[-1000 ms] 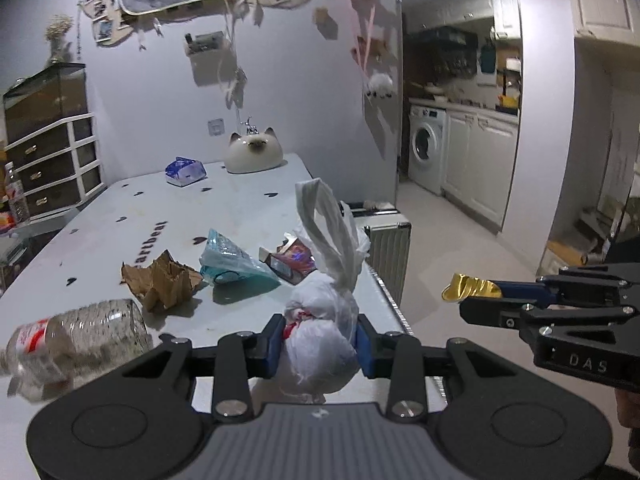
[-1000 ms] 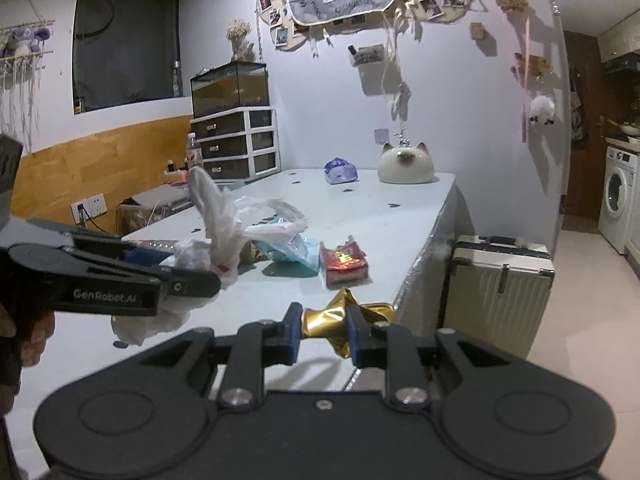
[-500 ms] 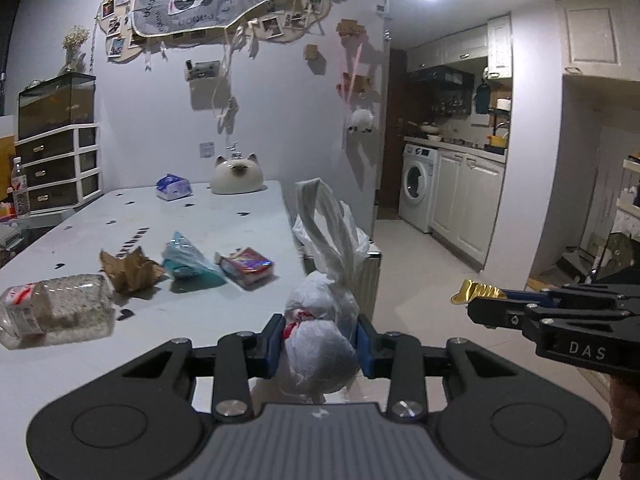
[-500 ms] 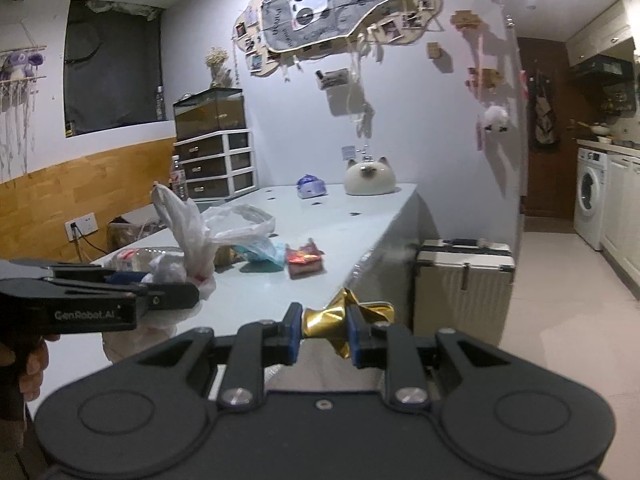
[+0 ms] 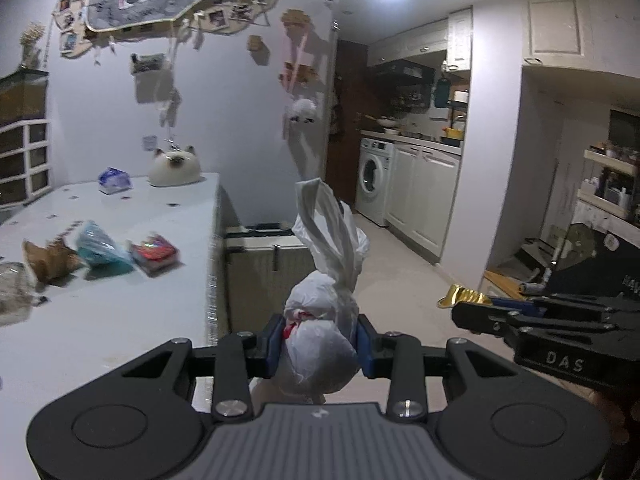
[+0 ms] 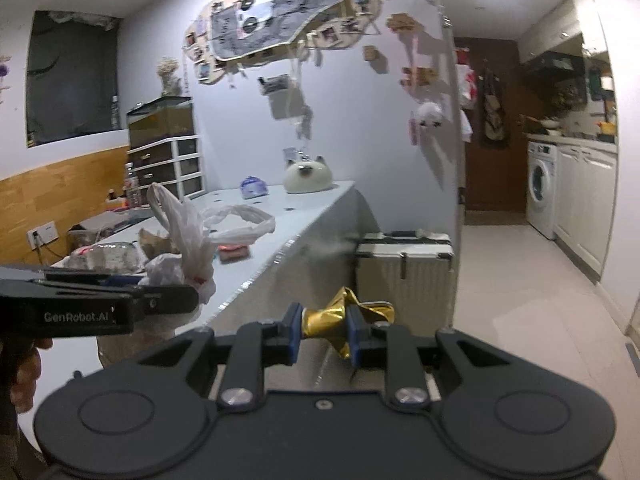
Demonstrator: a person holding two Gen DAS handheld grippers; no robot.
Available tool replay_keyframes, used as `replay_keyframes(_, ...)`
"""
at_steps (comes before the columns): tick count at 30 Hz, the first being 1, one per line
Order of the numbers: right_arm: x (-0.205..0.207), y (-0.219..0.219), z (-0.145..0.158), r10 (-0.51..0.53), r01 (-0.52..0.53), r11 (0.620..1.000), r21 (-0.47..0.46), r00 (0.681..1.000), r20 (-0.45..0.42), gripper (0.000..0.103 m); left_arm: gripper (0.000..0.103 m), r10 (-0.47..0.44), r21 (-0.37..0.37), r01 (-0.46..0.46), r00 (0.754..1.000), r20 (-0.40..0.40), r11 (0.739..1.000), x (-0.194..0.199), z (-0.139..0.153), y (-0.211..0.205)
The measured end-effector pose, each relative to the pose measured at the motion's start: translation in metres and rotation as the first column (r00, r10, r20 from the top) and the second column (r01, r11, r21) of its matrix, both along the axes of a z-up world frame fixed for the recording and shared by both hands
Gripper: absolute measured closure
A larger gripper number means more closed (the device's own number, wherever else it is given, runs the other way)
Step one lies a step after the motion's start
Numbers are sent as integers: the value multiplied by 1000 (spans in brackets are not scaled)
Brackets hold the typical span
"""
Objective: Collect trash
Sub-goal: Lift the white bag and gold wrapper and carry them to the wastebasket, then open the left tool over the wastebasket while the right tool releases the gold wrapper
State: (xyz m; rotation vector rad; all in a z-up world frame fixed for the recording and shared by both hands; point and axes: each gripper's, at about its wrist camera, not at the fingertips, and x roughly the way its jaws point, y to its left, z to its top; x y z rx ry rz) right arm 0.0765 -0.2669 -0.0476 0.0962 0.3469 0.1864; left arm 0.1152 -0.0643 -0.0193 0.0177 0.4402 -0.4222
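Observation:
My left gripper [image 5: 319,346] is shut on a knotted white plastic bag [image 5: 320,336] whose handles stick up; the bag hangs past the table's right edge, over the floor. My right gripper [image 6: 323,330] is shut on a crumpled gold foil wrapper [image 6: 328,320], also off the table's corner. In the left wrist view the right gripper [image 5: 464,304] comes in from the right with the gold wrapper [image 5: 460,295] at its tip. On the white table [image 5: 100,320] lie a red packet [image 5: 154,254], a teal wrapper [image 5: 98,246], a crumpled brown paper [image 5: 46,258] and a plastic bottle [image 6: 106,256].
A ribbed suitcase [image 6: 404,276] stands against the table's end. On the table's far end sit a cat-shaped ornament [image 5: 174,166] and a blue tissue pack [image 5: 114,180]. An open floor leads to a kitchen with a washing machine [image 5: 372,180] and white cabinets [image 5: 424,196].
Both grippers have drawn back and to the right, away from the table, each still holding its load. The table trash has slid left in the left wrist view; more floor and kitchen show.

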Motion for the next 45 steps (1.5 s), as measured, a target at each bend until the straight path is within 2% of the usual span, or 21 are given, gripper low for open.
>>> replay_keyframes(10, 1, -51, -62, -91, 98, 994, 43, 987, -129, 79, 65, -90, -20, 88, 986, -143, 996, 17, -63, -67)
replay_keyframes(20, 21, -93, -146, -158, 196, 976, 96, 938, -307, 79, 65, -88, -8, 90, 946, -313, 996, 67, -148, -103)
replay_keyframes(24, 36, -104, -179, -164, 217, 971, 104, 913, -372, 79, 65, -54, -3, 57, 917, -396, 998, 94, -193, -106)
replay_keyframes(27, 51, -111, -204, -163, 235, 964, 124, 892, -422, 79, 65, -38, -13, 36, 885, -463, 999, 117, -227, -108)
replay_keyframes(31, 74, -117, -239, -144, 254, 953, 164, 858, -494, 79, 65, -9, 9, 16, 862, -506, 1000, 144, -267, -112)
replay_keyframes(38, 125, -115, -299, -97, 267, 940, 213, 807, -582, 79, 65, 25, -18, -44, 800, -599, 999, 192, -336, -102)
replay_keyframes(42, 155, -109, -328, -74, 291, 923, 251, 776, -627, 79, 64, 46, -30, -85, 768, -639, 996, 217, -366, -96)
replay_keyframes(45, 175, -105, -346, -74, 307, 918, 252, 755, -651, 79, 64, 41, -32, -82, 756, -653, 996, 233, -383, -99)
